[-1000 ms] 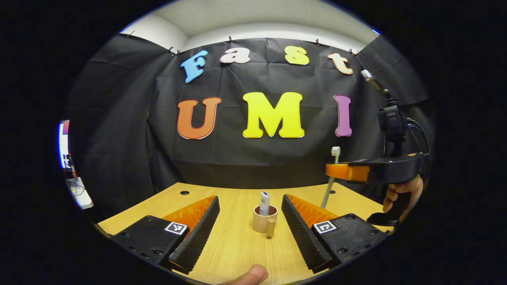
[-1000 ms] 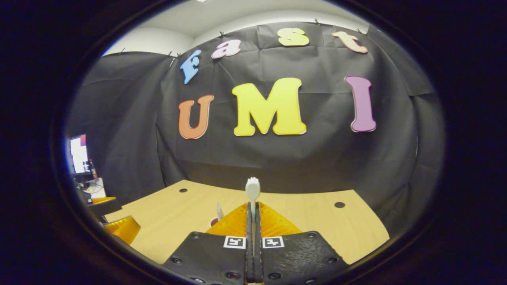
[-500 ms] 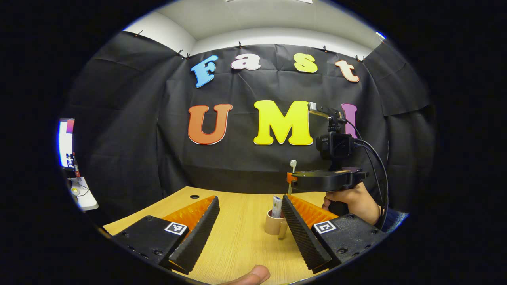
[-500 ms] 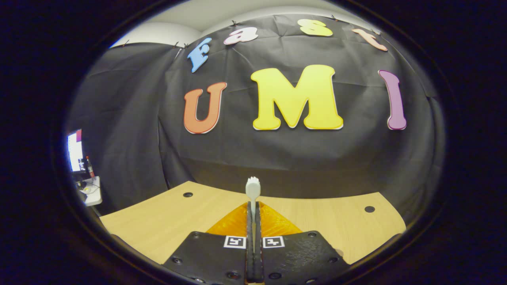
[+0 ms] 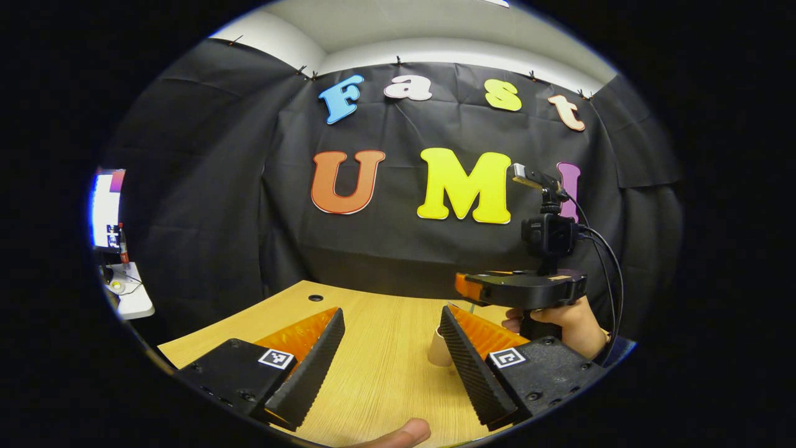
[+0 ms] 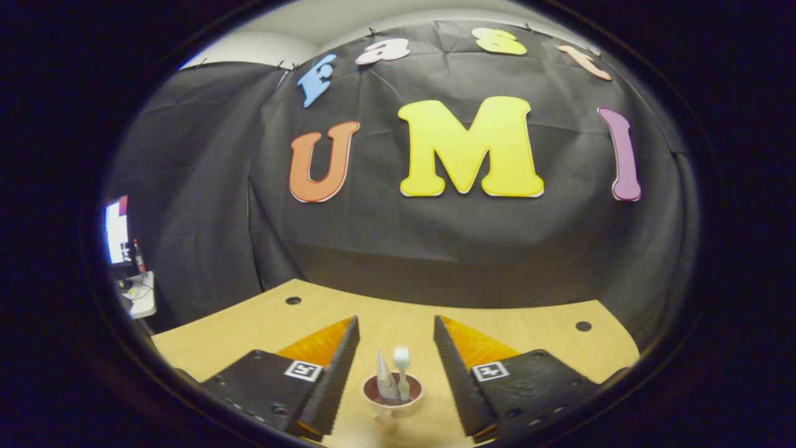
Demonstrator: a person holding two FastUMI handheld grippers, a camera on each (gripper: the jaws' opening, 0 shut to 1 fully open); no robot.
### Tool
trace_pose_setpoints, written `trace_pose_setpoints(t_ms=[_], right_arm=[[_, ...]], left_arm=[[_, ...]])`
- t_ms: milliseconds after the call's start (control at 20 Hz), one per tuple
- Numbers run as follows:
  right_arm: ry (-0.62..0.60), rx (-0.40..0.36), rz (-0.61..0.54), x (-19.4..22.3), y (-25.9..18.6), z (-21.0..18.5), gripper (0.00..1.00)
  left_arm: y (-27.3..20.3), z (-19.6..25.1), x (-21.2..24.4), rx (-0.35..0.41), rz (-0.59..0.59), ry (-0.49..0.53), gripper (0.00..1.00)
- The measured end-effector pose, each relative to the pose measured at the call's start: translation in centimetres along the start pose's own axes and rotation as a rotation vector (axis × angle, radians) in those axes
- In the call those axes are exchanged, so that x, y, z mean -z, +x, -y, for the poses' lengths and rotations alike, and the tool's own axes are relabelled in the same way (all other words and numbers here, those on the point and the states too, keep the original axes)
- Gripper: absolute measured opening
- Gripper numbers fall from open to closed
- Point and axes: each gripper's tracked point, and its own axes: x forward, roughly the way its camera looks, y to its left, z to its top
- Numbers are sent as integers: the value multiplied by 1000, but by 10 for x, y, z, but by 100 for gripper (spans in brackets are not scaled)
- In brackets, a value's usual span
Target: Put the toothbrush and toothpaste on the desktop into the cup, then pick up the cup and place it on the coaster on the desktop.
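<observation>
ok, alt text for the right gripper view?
The right hand-held gripper hangs open over a cup holding a toothbrush and toothpaste, upright on a wooden desktop before a black cloth wall.

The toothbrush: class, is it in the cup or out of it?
In. In the right gripper view the toothbrush stands upright inside the cup, beside the toothpaste.

One cup [image 6: 393, 398] — holding one toothbrush [image 6: 402, 367], one toothpaste [image 6: 384, 381].
</observation>
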Motion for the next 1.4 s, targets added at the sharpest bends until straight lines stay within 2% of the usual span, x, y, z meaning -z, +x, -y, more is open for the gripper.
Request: trace_pose_setpoints(t_ms=[50,100,150,200,450,700,1050,1400], right_arm=[[-3,-8,-1,0,-3,-1,82],[-8,-3,-3,0,-8,2,82],[-11,0,0,-1,-12,4,92],[-14,0,9,-3,-16,5,95],[3,18,53,-18,-47,17,96],[-29,52,108,-29,-95,39,95],[-61,59,145,-10,-178,73,95],[-56,143,182,16,-258,128,95]], left_arm=[[1,1,1,1,-2,0,98],[2,1,2,0,-5,0,98],[2,1,3,-1,-10,2,98],[2,2,4,-3,-15,5,98],[7,11,9,7,-30,24,98],[16,22,22,17,-58,51,98],[34,48,50,23,-133,106,98],[42,99,84,64,-217,126,98]])
